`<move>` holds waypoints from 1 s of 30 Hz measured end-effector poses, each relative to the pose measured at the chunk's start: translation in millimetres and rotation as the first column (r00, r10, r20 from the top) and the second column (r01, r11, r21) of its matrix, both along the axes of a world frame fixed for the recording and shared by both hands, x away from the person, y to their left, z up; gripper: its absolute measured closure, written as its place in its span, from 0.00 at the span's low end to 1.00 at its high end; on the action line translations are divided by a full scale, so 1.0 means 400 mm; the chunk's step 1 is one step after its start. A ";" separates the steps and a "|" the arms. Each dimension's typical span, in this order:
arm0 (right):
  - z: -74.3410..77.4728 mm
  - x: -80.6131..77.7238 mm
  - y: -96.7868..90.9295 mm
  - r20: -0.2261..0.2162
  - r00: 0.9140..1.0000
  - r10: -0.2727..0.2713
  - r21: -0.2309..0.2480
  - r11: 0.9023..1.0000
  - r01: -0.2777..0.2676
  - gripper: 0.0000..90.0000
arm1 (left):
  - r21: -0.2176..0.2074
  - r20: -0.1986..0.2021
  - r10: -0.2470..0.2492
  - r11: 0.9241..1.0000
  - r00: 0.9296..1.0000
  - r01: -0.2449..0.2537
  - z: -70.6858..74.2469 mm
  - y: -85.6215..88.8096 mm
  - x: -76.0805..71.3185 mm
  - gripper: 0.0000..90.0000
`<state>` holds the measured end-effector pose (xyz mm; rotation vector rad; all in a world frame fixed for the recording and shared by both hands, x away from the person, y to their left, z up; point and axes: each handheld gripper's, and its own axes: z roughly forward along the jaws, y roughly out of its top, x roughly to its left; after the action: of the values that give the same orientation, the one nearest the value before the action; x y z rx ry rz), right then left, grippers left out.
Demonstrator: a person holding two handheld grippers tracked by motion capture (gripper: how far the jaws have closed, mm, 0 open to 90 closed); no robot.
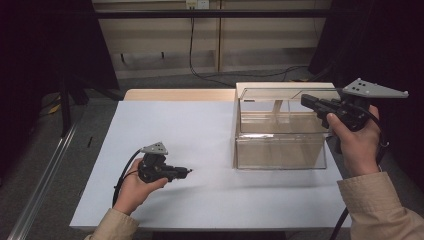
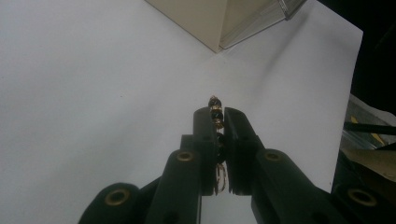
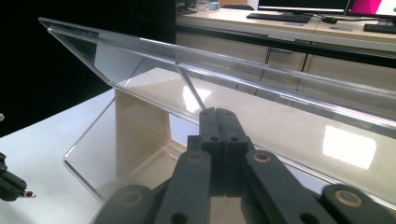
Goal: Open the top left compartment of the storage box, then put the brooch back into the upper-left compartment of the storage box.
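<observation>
Gold chain [image 2: 215, 116]: being pinched between the pressed-together jaws of the left tool [image 1: 186, 172], low over the white table [image 1: 200, 135]. Clear box [image 1: 280, 145] is lying off to that tool's right, lid [image 3: 224, 74] raised. Right tool [image 1: 306, 100], nearer the box, is hovering at the lid's edge, jaws pressed together; whether it is touching the lid cannot be told

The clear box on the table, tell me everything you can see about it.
The clear box looks like transparent acrylic, rectangular, with a beige inner panel. Its lid is raised and tilted open. It stands on the right half of the white table, against the far edge. The right gripper, jaws shut, sits at the lid; whether it touches can't be told. Nothing shows inside.
</observation>
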<state>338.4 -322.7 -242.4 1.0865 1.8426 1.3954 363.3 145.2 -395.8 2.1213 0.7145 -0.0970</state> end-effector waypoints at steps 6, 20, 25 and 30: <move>0.002 0.005 0.000 -0.007 1.000 0.006 -0.009 1.000 -0.006 1.00 | 0.008 0.010 -0.012 1.000 1.000 0.011 0.023 -0.012 0.018 0.94; -0.007 0.007 -0.001 -0.010 1.000 0.003 0.000 1.000 -0.003 1.00 | 0.007 0.006 -0.043 0.999 0.999 0.043 0.054 -0.039 0.034 0.94; -0.009 0.010 -0.002 -0.014 1.000 0.006 -0.003 1.000 -0.006 1.00 | 0.008 0.005 -0.051 0.999 0.999 0.051 0.063 -0.050 0.050 0.93; -0.013 0.013 0.001 -0.022 1.000 0.000 -0.003 1.000 0.000 1.00 | 0.008 0.005 -0.061 0.998 0.998 0.061 0.070 -0.060 0.054 0.94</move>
<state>343.4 -322.2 -247.7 1.1044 1.8593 1.3855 384.7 121.2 -367.8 2.1505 0.6485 -0.1221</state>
